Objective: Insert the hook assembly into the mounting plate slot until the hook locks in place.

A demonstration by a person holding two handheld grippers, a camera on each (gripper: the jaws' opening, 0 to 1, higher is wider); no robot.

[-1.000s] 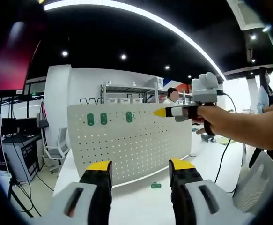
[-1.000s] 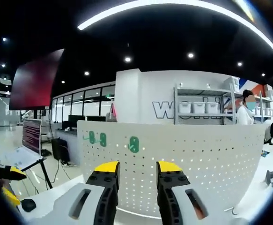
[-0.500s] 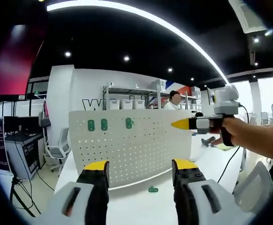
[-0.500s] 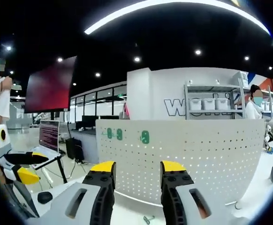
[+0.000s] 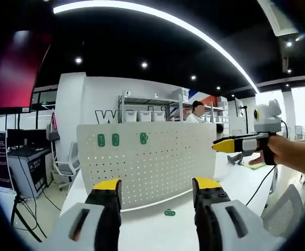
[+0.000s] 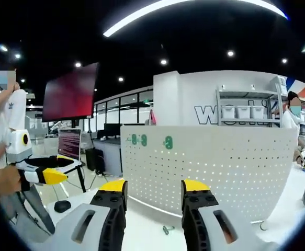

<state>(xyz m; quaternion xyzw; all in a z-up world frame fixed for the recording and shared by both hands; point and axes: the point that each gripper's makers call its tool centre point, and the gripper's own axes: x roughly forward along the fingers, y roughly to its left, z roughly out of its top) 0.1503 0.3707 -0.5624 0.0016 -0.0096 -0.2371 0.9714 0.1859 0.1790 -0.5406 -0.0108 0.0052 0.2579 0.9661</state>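
- Right now the hook assembly (image 5: 169,212) lies loose on the white table (image 5: 152,230), in front of the foot of the upright mounting plate (image 5: 147,162); nothing grips it.
- From the left gripper (image 5: 155,188), whose jaws stand apart and empty, the small green piece sits straight ahead and a little below, between the two jaw tips in the left gripper view, near the board's lower edge.
- From the right gripper (image 6: 153,185), also spread and empty, the hook assembly (image 6: 167,229) lies low between the jaws on the table (image 6: 142,230), just short of the mounting plate (image 6: 210,167).
- Its long axis is too small to read.
- Three green hooks (image 5: 115,139) already hang near the plate's top left, well above the loose one.
- Judging by both views, each gripper is lined up with the piece; the left looks slightly nearer, though that is uncertain.
- Off to the side, the right gripper shows in the left gripper view at the right, held level in a hand (image 5: 291,151), clear of the board.
- The coming move seems to call for a downward reach to the table before any lift toward a slot.
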